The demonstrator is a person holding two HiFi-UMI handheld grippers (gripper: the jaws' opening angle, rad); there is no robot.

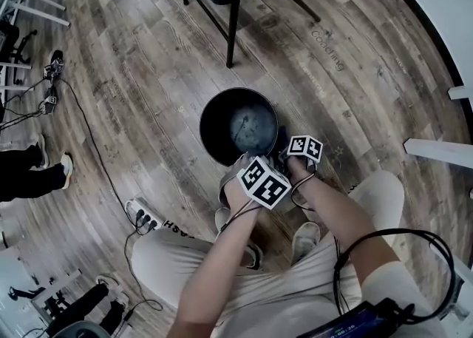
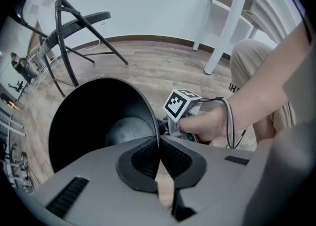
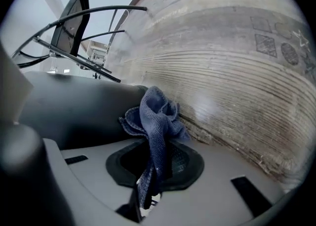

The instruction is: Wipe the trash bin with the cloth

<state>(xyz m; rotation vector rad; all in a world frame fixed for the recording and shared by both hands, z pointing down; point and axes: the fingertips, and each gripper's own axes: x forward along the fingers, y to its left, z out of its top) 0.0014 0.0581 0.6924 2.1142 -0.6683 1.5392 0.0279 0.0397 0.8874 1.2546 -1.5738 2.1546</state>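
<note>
- The black trash bin (image 1: 218, 126) stands on the wooden floor (image 1: 133, 55) just in front of the person's feet, its mouth open to the room.
- The left hand-held gripper (image 2: 159, 158) is pinched narrow on the bin's thin rim, which runs straight between its pads.
- The right hand-held gripper (image 3: 158, 165) is clamped on a blue cloth (image 3: 155, 116). The cloth bunches out past the jaws, low beside the bin's dark outer wall and close to the floor.
- I'd say the step in hand is wiping the outside wall.
- To do it well, the left grip should hold the rim steady so the light bin can't slide or tip.
- The bunched cloth should go onto the wall ahead of the hard jaws, pressed gently, with long strokes working round the bin.
</note>
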